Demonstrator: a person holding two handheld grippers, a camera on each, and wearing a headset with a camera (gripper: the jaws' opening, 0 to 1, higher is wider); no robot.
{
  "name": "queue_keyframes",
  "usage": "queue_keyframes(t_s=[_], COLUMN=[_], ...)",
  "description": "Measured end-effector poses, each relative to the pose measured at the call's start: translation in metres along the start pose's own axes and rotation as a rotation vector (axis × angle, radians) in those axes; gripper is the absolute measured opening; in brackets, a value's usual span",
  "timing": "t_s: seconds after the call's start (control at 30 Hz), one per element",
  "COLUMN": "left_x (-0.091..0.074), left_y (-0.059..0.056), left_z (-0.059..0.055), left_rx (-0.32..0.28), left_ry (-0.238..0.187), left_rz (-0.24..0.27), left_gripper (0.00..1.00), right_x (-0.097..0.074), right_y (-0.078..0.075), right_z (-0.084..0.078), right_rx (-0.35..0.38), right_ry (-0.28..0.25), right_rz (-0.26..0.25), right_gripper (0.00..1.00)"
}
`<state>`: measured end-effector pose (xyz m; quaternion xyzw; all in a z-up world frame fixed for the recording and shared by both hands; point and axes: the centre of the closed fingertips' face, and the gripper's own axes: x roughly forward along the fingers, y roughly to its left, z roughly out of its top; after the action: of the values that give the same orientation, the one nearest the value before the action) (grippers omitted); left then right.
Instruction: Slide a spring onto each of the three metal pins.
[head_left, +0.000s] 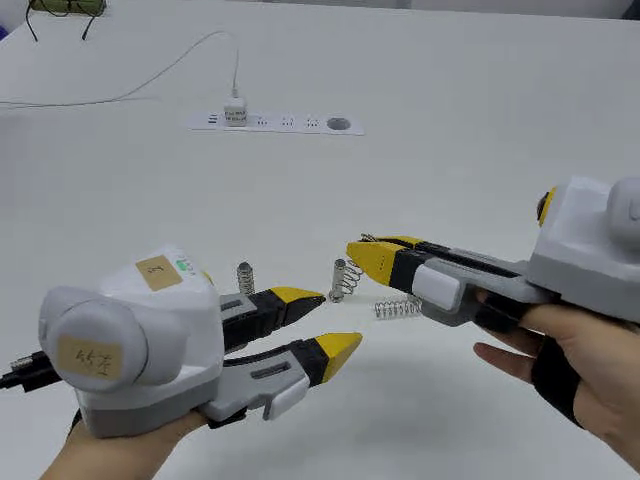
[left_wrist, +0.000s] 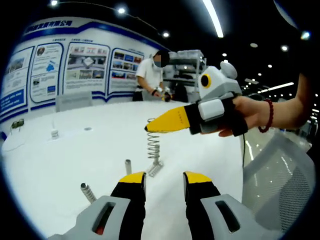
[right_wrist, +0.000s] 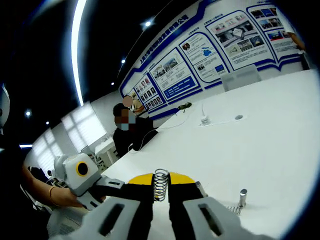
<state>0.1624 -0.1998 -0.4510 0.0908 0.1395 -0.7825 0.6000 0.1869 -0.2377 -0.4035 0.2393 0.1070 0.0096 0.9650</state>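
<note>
At the near side of the desk (head_left: 450, 150), your right gripper (head_left: 360, 250) reaches in from the right. Its yellow-tipped jaws are clenched on the top coils of a spring (head_left: 346, 279). That spring hangs nearly upright, a little tilted, with its lower end close to the desk. Whether it sits over a pin cannot be told. A bare pin (left_wrist: 128, 166) stands just beside it, on the side toward your left gripper. A loose spring (head_left: 398, 308) lies flat on the desk below the right gripper's jaws.

Your left gripper (head_left: 342, 317) comes in from the near left. Its jaws are spread apart and grasp nothing. The tips point toward that spring and are apart from it. Just past its upper jaw, a fitted spring (head_left: 245, 278) stands upright on its own pin.

Toward the far edge of the desk lies a white power strip (head_left: 275, 122) with a white plug (head_left: 235, 110) in it. A thin cable (head_left: 150, 75) runs from the plug toward the left edge.

Beyond the desk, in the left gripper view, a person (left_wrist: 150, 75) in a white shirt stands before blue and white posters (left_wrist: 65, 70) on the wall.
</note>
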Motion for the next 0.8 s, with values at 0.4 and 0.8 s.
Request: queue_keyframes(t_s=[0.4,0.8], left_x=[0.002,0.003], left_y=[0.002,0.001], left_z=[-0.011,-0.018], left_rx=[0.012,0.009], left_ry=[0.036,0.043], left_rz=[0.017,0.027], left_gripper=[0.41,0.49], right_x=[0.019,0.031], right_y=[-0.023,-0.045], right_z=[0.006,0.002], right_rx=[-0.101,-0.136], right_ry=[0.03,0.037], right_rz=[-0.05,-0.099], right_gripper=[0.11,0.11])
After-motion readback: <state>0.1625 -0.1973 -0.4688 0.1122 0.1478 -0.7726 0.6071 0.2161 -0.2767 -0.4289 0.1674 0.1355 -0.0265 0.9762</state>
